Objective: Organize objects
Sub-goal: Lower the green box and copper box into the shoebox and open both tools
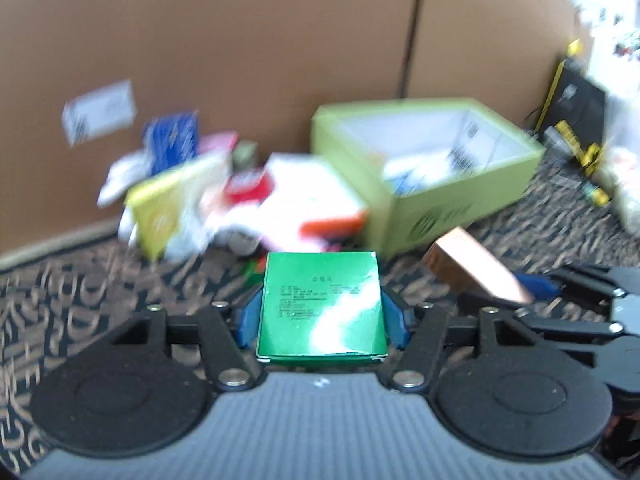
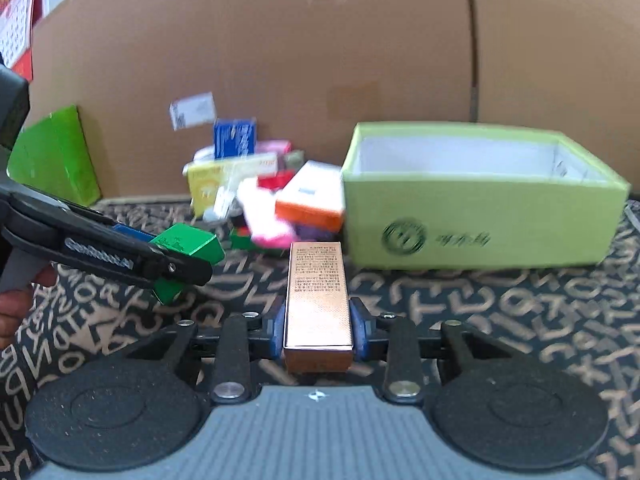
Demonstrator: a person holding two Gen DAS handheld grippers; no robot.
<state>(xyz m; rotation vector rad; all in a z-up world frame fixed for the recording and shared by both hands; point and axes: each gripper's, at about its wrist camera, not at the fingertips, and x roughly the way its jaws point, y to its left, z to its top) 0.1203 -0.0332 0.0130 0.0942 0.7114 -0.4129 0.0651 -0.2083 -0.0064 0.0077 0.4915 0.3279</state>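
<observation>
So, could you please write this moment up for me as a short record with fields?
surface: dark patterned cloth with tan letters
left gripper: shut on glossy green cardboard box
right gripper: shut on slim copper-coloured carton
container: open lime-green cardboard box, white inside, some items already in it
unsorted: pile of small packets left of the container
backdrop: brown corrugated cardboard wall

Print is everywhere, yet nothing reads clearly: fine lines on the green box [image 1: 321, 308] and copper box [image 2: 318, 292], a round emblem on the lime box [image 2: 404, 236], jumbled letters across the mat [image 2: 480, 312].
</observation>
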